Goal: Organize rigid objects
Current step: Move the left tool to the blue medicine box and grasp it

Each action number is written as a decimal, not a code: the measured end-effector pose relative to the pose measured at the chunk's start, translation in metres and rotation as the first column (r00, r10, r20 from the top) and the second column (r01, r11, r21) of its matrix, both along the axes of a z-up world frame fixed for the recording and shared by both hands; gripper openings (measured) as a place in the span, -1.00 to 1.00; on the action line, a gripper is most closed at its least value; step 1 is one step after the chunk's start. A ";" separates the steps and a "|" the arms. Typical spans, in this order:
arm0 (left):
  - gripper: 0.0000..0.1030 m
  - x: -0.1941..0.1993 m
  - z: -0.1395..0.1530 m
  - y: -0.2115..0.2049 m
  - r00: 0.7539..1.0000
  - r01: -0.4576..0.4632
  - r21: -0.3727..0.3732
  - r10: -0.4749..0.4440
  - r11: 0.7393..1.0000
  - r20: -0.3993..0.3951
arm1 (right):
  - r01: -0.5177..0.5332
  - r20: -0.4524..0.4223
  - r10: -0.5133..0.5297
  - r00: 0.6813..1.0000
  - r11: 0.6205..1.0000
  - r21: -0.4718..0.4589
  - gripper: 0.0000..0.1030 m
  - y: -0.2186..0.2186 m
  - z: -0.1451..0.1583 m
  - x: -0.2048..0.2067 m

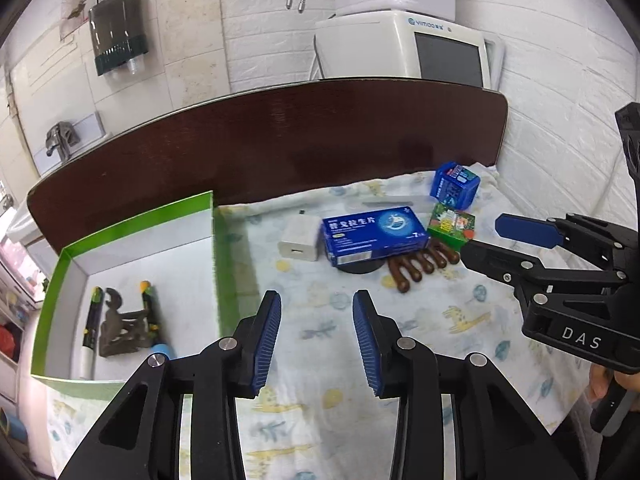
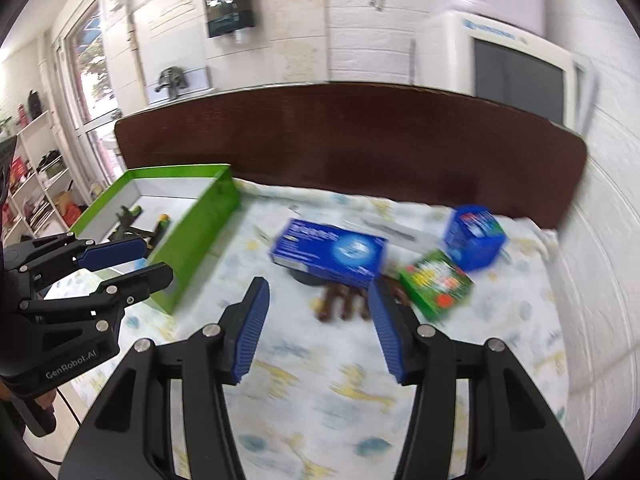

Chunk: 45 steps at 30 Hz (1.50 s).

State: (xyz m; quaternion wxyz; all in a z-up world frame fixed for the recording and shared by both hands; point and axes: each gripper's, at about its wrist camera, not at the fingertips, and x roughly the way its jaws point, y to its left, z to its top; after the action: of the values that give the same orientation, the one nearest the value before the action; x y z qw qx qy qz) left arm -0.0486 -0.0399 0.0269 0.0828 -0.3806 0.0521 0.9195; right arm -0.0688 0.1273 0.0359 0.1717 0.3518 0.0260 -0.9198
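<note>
Both tools, left and right, hang parted and empty over the bed, facing the unsorted boxes at centre-right, the green tray at left receiving sorted items.

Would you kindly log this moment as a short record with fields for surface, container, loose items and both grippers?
surface: patterned cloth in front of a dark wooden board
container: green box, open, left of the loose items
in container: two dart toys and a dark stand
loose items: white charger, long blue box, small blue box, green box with pictures, brown wooden piece
left gripper: open, nothing between its fingers
right gripper: open, nothing between its fingers
</note>
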 end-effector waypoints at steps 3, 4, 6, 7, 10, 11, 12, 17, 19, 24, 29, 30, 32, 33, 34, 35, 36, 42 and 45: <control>-0.27 -0.005 -0.008 0.019 1.000 -0.001 0.015 0.001 1.000 0.018 | 0.048 0.019 -0.048 0.999 0.999 -0.013 0.00 0.028 -0.009 0.000; -0.27 -0.009 -0.011 0.024 1.000 -0.001 0.016 0.001 1.000 0.028 | 0.060 0.026 -0.060 0.998 0.998 -0.017 0.00 0.037 -0.012 -0.001; -0.27 -0.013 -0.015 0.032 0.999 -0.006 0.010 0.006 1.000 0.041 | 0.083 0.041 -0.081 0.996 0.996 -0.026 0.00 0.052 -0.018 -0.002; -0.27 -0.015 -0.017 0.034 0.999 -0.009 0.008 0.009 1.000 0.045 | 0.090 0.049 -0.088 0.995 0.995 -0.031 0.00 0.056 -0.020 -0.003; -0.26 -0.021 -0.017 0.036 0.998 -0.029 0.015 0.028 0.999 0.050 | 0.103 0.067 -0.099 0.993 0.993 -0.055 0.00 0.068 -0.026 -0.006; -0.26 -0.025 -0.017 0.036 0.998 -0.041 0.019 0.040 0.999 0.052 | 0.104 0.073 -0.099 0.992 0.992 -0.066 0.00 0.070 -0.027 -0.008; -0.26 -0.028 -0.017 0.035 0.997 -0.052 0.021 0.051 0.998 0.053 | 0.103 0.077 -0.097 0.992 0.992 -0.077 0.00 0.070 -0.028 -0.010; -0.25 -0.054 -0.016 0.029 0.988 -0.141 0.061 0.136 0.988 0.076 | 0.061 0.092 -0.050 0.994 0.991 -0.122 0.00 0.056 -0.026 -0.031; -0.24 -0.066 -0.017 0.029 0.985 -0.153 0.078 0.145 0.985 0.097 | 0.043 0.105 -0.028 0.994 0.989 -0.144 -0.03 0.048 -0.025 -0.043; -0.24 -0.093 -0.022 0.028 0.977 -0.182 0.086 0.170 0.980 0.133 | 0.007 0.128 0.014 0.992 0.987 -0.158 -0.21 0.024 -0.026 -0.069; -0.24 -0.113 -0.030 0.020 0.965 -0.210 0.101 0.189 0.973 0.180 | 0.013 0.169 0.015 0.986 0.987 -0.162 -0.28 0.011 -0.035 -0.090; -0.24 -0.115 -0.032 0.019 0.964 -0.211 0.103 0.189 0.972 0.188 | 0.016 0.178 0.013 0.984 0.987 -0.163 -0.28 0.010 -0.038 -0.093; -0.24 -0.120 -0.036 0.018 0.962 -0.211 0.105 0.187 0.972 0.201 | 0.019 0.195 0.014 0.981 0.986 -0.167 -0.28 0.008 -0.041 -0.099; -0.24 -0.121 -0.038 0.018 0.961 -0.211 0.107 0.186 0.972 0.206 | 0.019 0.202 0.015 0.979 0.986 -0.168 -0.28 0.007 -0.043 -0.102; -0.24 -0.123 -0.040 0.018 0.960 -0.210 0.111 0.183 0.971 0.212 | 0.021 0.209 0.014 0.978 0.986 -0.167 -0.28 0.007 -0.046 -0.105; -0.24 -0.125 -0.042 0.018 0.959 -0.207 0.117 0.179 0.971 0.219 | 0.023 0.215 0.014 0.976 0.986 -0.166 -0.28 0.006 -0.047 -0.107; -0.24 -0.127 -0.044 0.018 0.958 -0.207 0.121 0.176 0.971 0.226 | 0.024 0.221 0.014 0.975 0.986 -0.165 -0.29 0.005 -0.050 -0.109; -0.24 -0.135 -0.052 0.017 0.956 -0.193 0.131 0.156 0.972 0.248 | 0.022 0.246 0.019 0.969 0.987 -0.162 -0.35 0.001 -0.057 -0.117; -0.24 -0.135 -0.052 0.016 0.958 -0.189 0.140 0.151 0.972 0.245 | 0.021 0.250 0.022 0.968 0.985 -0.169 -0.36 0.001 -0.059 -0.121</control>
State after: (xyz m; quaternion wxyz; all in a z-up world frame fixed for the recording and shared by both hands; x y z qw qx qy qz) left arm -0.1839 -0.0241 -0.0255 0.0395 -0.4807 -0.0658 0.8735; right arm -0.1894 0.1286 -0.0230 0.2031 0.4491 -0.0745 -0.8669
